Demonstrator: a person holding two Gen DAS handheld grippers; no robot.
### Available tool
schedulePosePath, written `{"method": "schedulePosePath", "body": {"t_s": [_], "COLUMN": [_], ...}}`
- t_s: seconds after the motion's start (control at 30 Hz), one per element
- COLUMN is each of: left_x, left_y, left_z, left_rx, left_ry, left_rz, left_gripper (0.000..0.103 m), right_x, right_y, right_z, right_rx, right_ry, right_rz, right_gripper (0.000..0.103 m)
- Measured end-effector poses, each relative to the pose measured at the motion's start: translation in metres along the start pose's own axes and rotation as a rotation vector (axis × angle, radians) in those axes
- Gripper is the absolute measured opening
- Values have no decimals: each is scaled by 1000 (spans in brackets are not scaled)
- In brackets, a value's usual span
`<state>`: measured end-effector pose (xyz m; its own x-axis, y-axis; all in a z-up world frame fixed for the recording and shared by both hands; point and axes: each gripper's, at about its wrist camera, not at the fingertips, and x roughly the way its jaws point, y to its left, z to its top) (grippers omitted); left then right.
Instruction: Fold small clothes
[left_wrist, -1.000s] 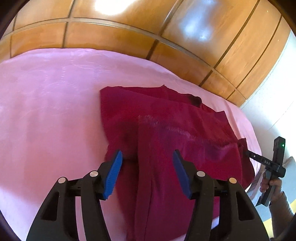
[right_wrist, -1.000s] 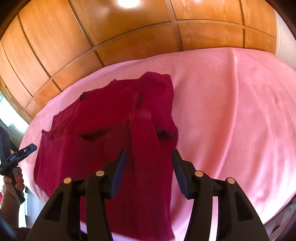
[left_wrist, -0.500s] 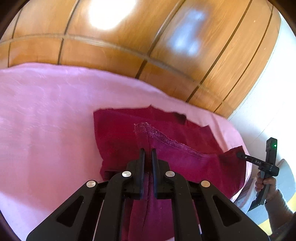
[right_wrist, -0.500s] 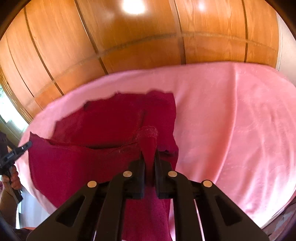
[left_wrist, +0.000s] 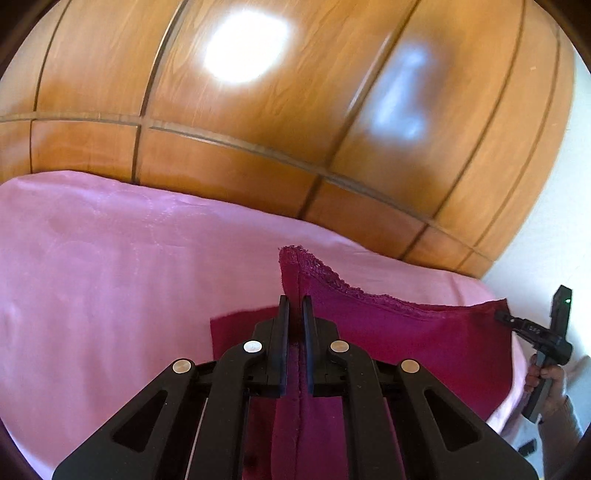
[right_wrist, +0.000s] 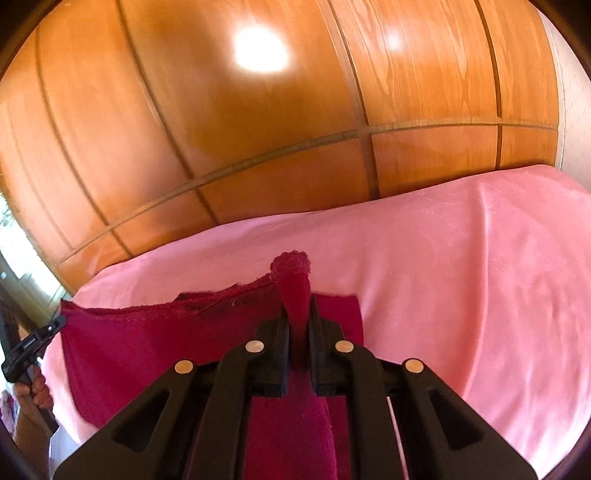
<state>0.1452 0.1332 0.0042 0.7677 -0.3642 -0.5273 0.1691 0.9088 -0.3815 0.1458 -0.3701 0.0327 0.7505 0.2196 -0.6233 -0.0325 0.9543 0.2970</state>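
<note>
In the left wrist view, the left gripper (left_wrist: 294, 306) has its jaws drawn in until only a narrow gap is left, and a corner of the dark red garment (left_wrist: 413, 339) is pinched in that gap. The pinched fold stands up above the fingertips, its frayed, lace-like hem running from there toward the right side of the pink bedspread (left_wrist: 110, 277). The cloth is held up off the bedspread along that hem, while a lower layer of the garment lies flat on the bedspread just left of the gripper. At the far right end of the hem, over the bedspread's right edge, the right gripper (left_wrist: 504, 317) meets the cloth; a hand grasps its handle below. Beyond the bedspread stand wooden wardrobe doors (left_wrist: 258, 129).

In the right wrist view, the right gripper (right_wrist: 298, 314) is likewise nearly closed, clamping a bunched corner of the garment (right_wrist: 140, 343), which pokes up as a rounded knob above the fingertips. From there the garment's upper edge stretches left across the bedspread (right_wrist: 461, 266) to the left gripper (right_wrist: 55, 326), at the bedspread's left edge. The wardrobe doors (right_wrist: 221, 129) rise behind the bedspread.
</note>
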Motion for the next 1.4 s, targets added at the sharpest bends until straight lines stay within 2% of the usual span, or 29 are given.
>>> {"method": "schedulePosePath", "body": {"t_s": [0.27, 0.37, 0.5, 0.53, 0.57, 0.63, 0.67, 0.73, 0.83, 0.87, 0.9, 0.97, 1.1, 1.27, 1.33, 1.4], "left_x": [83, 110, 148, 151, 149, 139, 131, 114, 81, 64, 54, 26, -17, -24, -21, -15], "left_y": [19, 25, 34, 37, 39, 45, 48, 52, 58, 59, 60, 62, 60, 39, 27, 15], "left_z": [24, 26, 17, 15, 14, 14, 15, 15, 6, -1, -7, -25, -69, -110, -122, -130], "left_rx": [-17, -13, -13, -18, -29, -67, -81, -82, -68, -52, -45, -43, 0, 78, 119, 193], "left_ry": [77, 108, 211, 228, 227, 225, 219, 207, 207, 214, 220, 221, 262, 323, 338, 336], "left_rz": [103, 145, 193, 205, 206, 168, 157, 138, 74, 45, 23, -26, -74, -115, -135, -122], "left_gripper": [6, 6, 6, 6, 6, 9, 15, 17, 17, 20, 36, 58, 59, 59, 54, 41], "right_x": [85, 116, 147, 148, 147, 132, 124, 102, 66, 57, 44, 25, 0, -10, -9, -5], "right_y": [-11, -18, -22, -22, -22, -21, -20, -19, -21, -21, -23, -26, -31, -41, -44, -44], "right_z": [17, 16, 7, 6, 6, 8, 7, 3, -15, -23, -34, -54, -94, -131, -139, -145], "right_rx": [22, 23, 0, -3, -2, 0, -2, 3, 20, 22, 29, 34, 50, 96, 105, 103], "right_ry": [36, 75, 152, 162, 163, 142, 128, 111, 102, 107, 119, 141, 197, 239, 255, 271], "right_rz": [-94, -126, -158, -152, -147, -115, -105, -64, 4, 22, 45, 71, 80, 59, 52, 49], "right_gripper": [7, 7, 8, 13, 16, 42, 44, 47, 59, 62, 66, 69, 71, 71, 70, 66]}}
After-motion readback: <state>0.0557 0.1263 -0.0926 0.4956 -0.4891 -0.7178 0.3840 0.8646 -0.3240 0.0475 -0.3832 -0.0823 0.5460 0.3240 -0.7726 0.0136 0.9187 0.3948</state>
